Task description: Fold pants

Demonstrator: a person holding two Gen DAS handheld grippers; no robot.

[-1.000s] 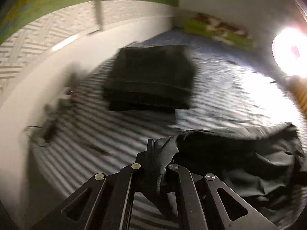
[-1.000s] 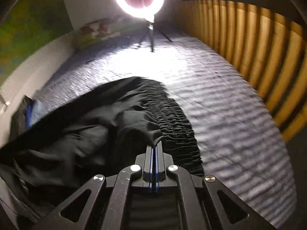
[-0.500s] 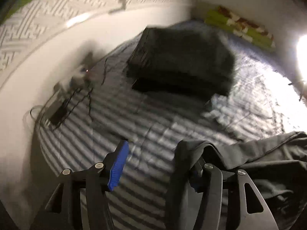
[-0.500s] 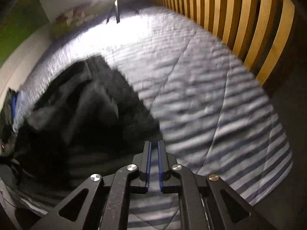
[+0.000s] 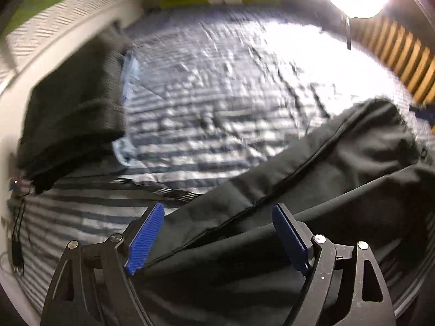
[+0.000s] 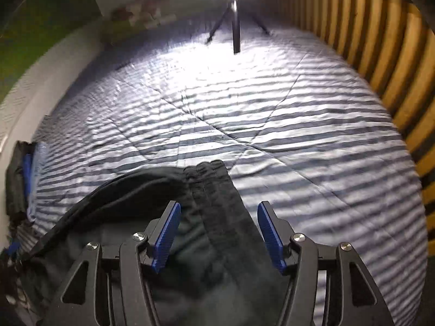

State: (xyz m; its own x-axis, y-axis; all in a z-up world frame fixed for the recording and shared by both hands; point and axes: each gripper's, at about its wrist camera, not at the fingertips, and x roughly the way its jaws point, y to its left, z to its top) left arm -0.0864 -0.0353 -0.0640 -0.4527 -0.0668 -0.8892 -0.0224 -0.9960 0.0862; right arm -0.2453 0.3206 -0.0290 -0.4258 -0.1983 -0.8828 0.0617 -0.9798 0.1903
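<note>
Dark pants [image 5: 312, 179] lie loose on the striped bedcover [image 5: 206, 114], one leg with a long seam running toward the lower left. My left gripper [image 5: 217, 236] hovers open over that leg, its blue pads [image 5: 145, 237] wide apart and holding nothing. In the right wrist view the gathered elastic waistband [image 6: 214, 193] of the pants [image 6: 130, 201] lies flat on the bedcover [image 6: 299, 141]. My right gripper [image 6: 218, 235] stands open above the waistband, with the cloth lying under the gap between its pads [image 6: 165, 233].
A stack of folded dark clothes [image 5: 73, 111] sits at the left by the white wall. A ring light on a tripod [image 6: 235, 27] stands at the far end. Wooden slats [image 6: 380, 54] bound the right side. Cables [image 5: 17, 233] lie at the left edge.
Both grippers held the pants a second ago and have let go and opened wide. The pants now lie on the bed, and the left view has swung to the right.
</note>
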